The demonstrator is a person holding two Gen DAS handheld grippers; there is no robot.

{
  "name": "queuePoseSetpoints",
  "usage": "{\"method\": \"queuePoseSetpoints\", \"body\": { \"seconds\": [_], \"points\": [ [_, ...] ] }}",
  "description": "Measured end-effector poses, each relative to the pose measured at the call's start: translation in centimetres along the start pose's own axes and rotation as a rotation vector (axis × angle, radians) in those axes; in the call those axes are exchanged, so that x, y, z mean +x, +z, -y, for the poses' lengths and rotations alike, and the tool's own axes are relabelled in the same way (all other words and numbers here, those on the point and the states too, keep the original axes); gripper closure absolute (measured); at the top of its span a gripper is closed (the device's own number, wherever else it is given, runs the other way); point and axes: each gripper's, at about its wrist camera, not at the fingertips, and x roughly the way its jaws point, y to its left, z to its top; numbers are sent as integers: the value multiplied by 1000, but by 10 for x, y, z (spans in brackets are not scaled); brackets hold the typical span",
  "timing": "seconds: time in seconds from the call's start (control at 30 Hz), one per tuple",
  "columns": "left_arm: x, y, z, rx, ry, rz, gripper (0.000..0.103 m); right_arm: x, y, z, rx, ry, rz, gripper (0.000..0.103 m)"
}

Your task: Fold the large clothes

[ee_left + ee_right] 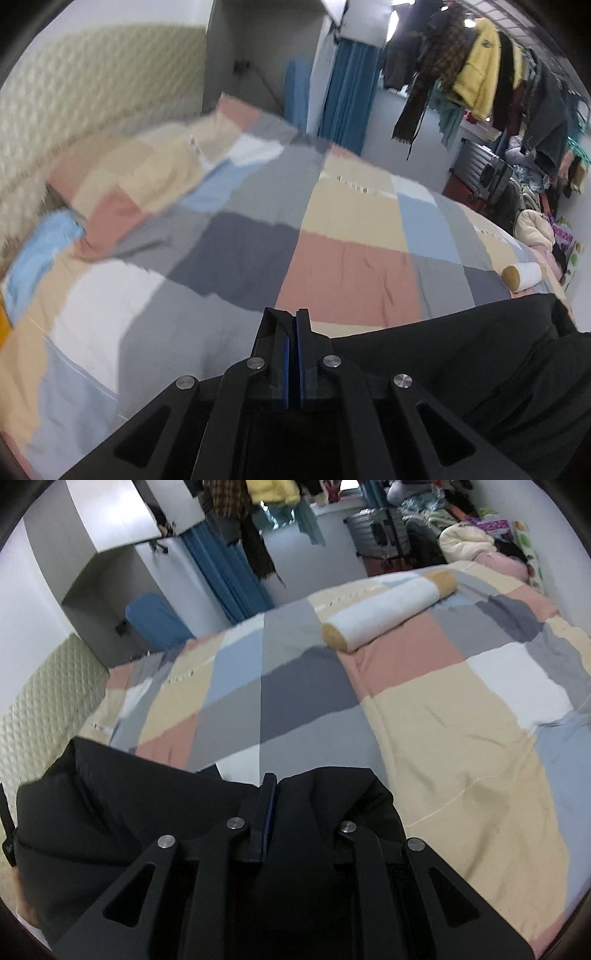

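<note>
**Black garment held over a patchwork bed**

The black garment (110, 812) is thick, matte and plain, with soft rounded folds and what looks like a padded edge; the wide-angle lens and some blur hide its seams and cut. It hangs bunched above the near edge of the bed cover (443, 720), a quilt of grey, peach, pink, blue and white squares.

In the right wrist view the cloth wraps around the right gripper (271, 786), covering its right finger entirely, and the jaws pinch a fold of it. In the left wrist view the same garment (461, 362) spreads to the right of the left gripper (291, 317), whose blue pads are pressed almost together; a thin dark strip between them is probably the garment's edge. A white bolster (384, 609) with tan ends lies farther back on the cover.
</note>
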Motion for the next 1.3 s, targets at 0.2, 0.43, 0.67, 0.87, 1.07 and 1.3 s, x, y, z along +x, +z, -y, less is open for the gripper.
{"method": "queuePoseSetpoints", "body": {
  "seconds": [0.2,0.43,0.67,0.87,1.07,1.3],
  "points": [
    [38,-6,0,-4,6,-97,99,35,2,9,47,28,-63,87],
    [34,-15,-6,-26,-18,-118,99,37,-6,17,115,90,-79,83],
    [-18,-16,-10,-38,-134,-89,94,7,-12,5,112,71,-51,69],
    [-95,-19,-16,-28,-183,89,31,-53,-15,-5,44,93,35,22],
    [-144,-30,8,61,-243,176,31,-103,-20,-33,-20,121,141,21],
    [-112,-41,78,135,-310,96,31,-82,-42,-110,-165,154,104,18]
  ]
}}
